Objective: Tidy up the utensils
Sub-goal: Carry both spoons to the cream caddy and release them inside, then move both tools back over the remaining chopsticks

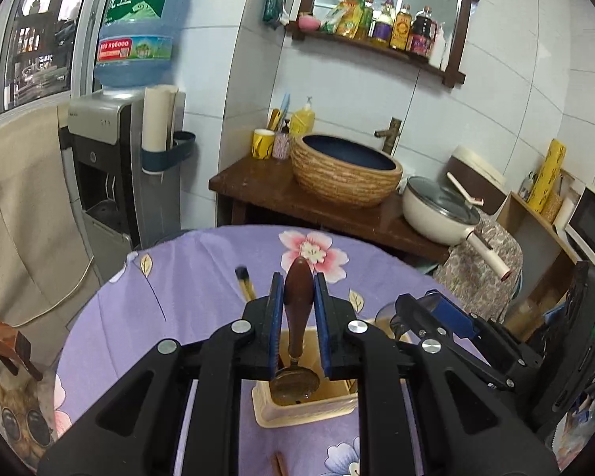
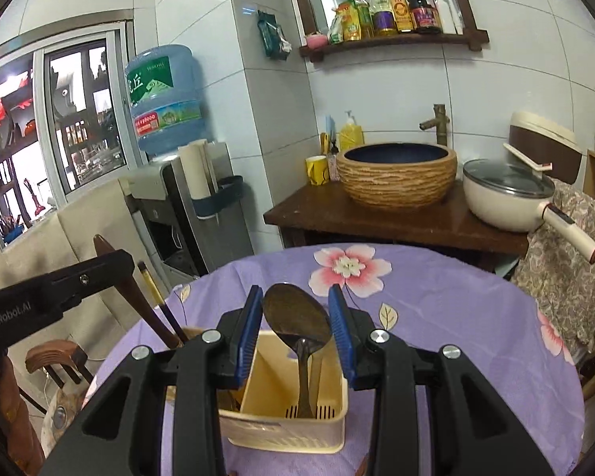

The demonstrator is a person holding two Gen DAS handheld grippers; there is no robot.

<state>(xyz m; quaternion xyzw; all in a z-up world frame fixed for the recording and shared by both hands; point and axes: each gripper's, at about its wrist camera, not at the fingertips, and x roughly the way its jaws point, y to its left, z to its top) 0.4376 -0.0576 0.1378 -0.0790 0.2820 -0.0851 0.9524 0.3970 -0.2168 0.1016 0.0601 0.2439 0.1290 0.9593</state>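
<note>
Spoons first: my left gripper (image 1: 298, 317) has its blue-padded jaws pinched on the brown wooden handle of a dark metal spoon (image 1: 297, 305), bowl end down, hanging inside the cream plastic utensil caddy (image 1: 305, 406) that stands on the round table under a lilac cloth printed with pink flowers (image 1: 202, 273). In the right wrist view a second dark metal spoon (image 2: 297, 315) stands bowl up in the right-hand compartment of the same caddy (image 2: 285, 428), handle down against the slotted floor. My right gripper (image 2: 296, 333) has its blue pads spread on either side of that bowl, and I see a gap on both sides, so it grips nothing. At 9 o'clock of the caddy in that view, dark wooden chopsticks (image 2: 154, 305) lean out of the left compartment, with my left gripper's black arm above them. Beyond the table, at 12 o'clock, sits a woven-textured tan basin with a dark blue inside (image 2: 396, 172) on a dark wooden counter (image 2: 377, 218); at 2 o'clock is a cream lidded pan (image 2: 507, 194). At 10 o'clock stands a grey water dispenser topped with a blue bottle (image 2: 164, 99). High at 1 o'clock a wooden wall shelf carries sauce bottles (image 2: 392, 12).
</note>
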